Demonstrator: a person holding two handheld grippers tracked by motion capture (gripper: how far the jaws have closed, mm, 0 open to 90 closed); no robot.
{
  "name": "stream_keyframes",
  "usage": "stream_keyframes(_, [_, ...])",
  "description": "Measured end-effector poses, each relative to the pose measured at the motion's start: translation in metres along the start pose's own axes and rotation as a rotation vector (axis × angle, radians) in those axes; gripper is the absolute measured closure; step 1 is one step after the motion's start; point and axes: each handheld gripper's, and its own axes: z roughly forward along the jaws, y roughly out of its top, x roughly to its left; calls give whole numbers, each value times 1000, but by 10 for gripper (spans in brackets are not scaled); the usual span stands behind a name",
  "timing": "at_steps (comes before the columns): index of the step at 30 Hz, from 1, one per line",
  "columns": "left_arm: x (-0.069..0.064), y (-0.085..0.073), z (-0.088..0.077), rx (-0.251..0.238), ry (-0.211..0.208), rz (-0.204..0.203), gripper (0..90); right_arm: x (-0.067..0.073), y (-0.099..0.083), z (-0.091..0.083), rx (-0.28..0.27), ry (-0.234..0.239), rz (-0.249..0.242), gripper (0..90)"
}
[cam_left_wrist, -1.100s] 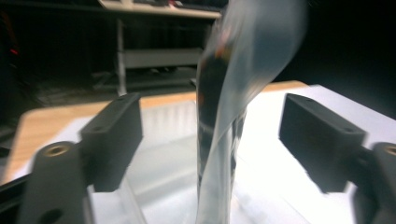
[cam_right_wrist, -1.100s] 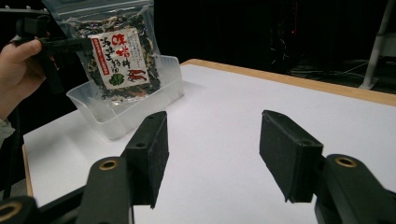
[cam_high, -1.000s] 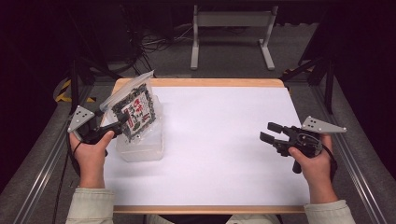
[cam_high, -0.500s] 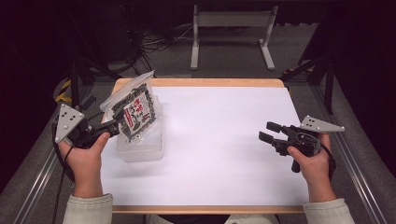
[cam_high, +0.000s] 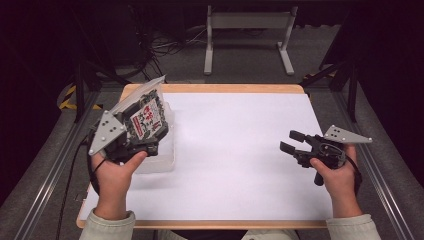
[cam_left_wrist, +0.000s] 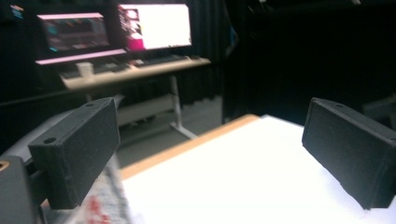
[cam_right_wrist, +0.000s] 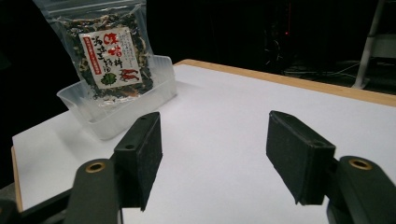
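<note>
i've just let go of the snack pouch (cam_right_wrist: 108, 56): my left gripper (cam_high: 145, 148) has been opening and now stands wide and empty, drawn back beside it. the pouch stands in the clear tub (cam_right_wrist: 140, 100). my right gripper (cam_high: 294, 141), well apart, has also been opening, empty.

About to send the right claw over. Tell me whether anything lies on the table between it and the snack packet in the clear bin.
Nothing visible does. Between the right claw and the snack packet standing in the clear bin lies bare white tabletop.
</note>
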Motion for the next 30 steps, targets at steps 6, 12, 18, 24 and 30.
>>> stream_keyframes(6, [-21,-21,36,79,-143,-59,50,-7,-6,-1,13,-39,-13,331])
stream_keyframes(12, [-41,-51,69,162,-230,-69,59,-11,-12,-1,11,-40,-19,322])
stream_keyframes(18, [-52,-83,93,226,-307,-76,60,-16,-20,1,19,-40,-29,320])
stream_keyframes(24, [-60,-105,106,268,-350,-76,57,-18,-29,6,34,-35,-40,316])
stream_keyframes(30, [-66,-124,114,311,-382,-87,29,-19,-36,10,47,-38,-46,314])
